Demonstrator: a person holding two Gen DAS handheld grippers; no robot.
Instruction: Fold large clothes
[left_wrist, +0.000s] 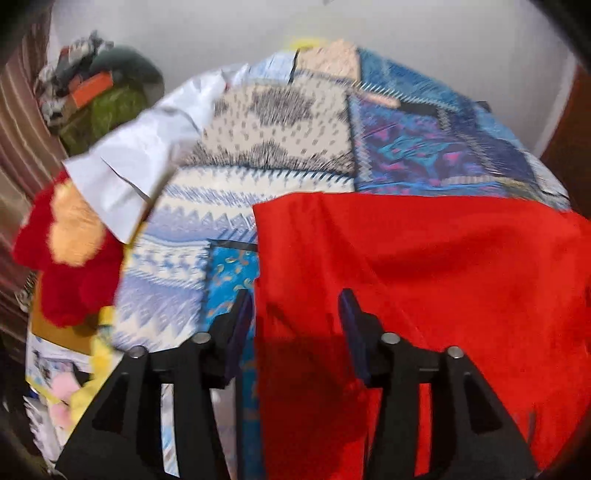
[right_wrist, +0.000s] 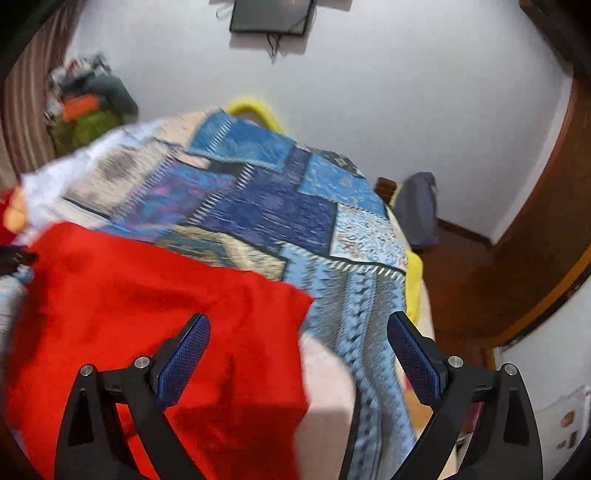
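A large red cloth (left_wrist: 424, 266) lies spread flat on a patchwork bedspread (left_wrist: 280, 122) in blue, cream and purple. In the left wrist view my left gripper (left_wrist: 295, 304) hovers over the cloth's left edge; its fingers stand apart and the pads press on nothing. In the right wrist view the red cloth (right_wrist: 147, 295) fills the lower left, its right corner ending near the bed's edge. My right gripper (right_wrist: 299, 317) stands wide open above that corner, nothing held between its blue pads (right_wrist: 184, 358). Both pictures are motion-blurred.
A white garment (left_wrist: 144, 155) and a red plush toy (left_wrist: 70, 258) lie at the bed's left side. A heap of clothes (left_wrist: 96, 99) sits in the far left corner. Right of the bed are a brown floor (right_wrist: 465, 288), a grey bundle (right_wrist: 417, 210) and a wooden door frame (right_wrist: 546, 206).
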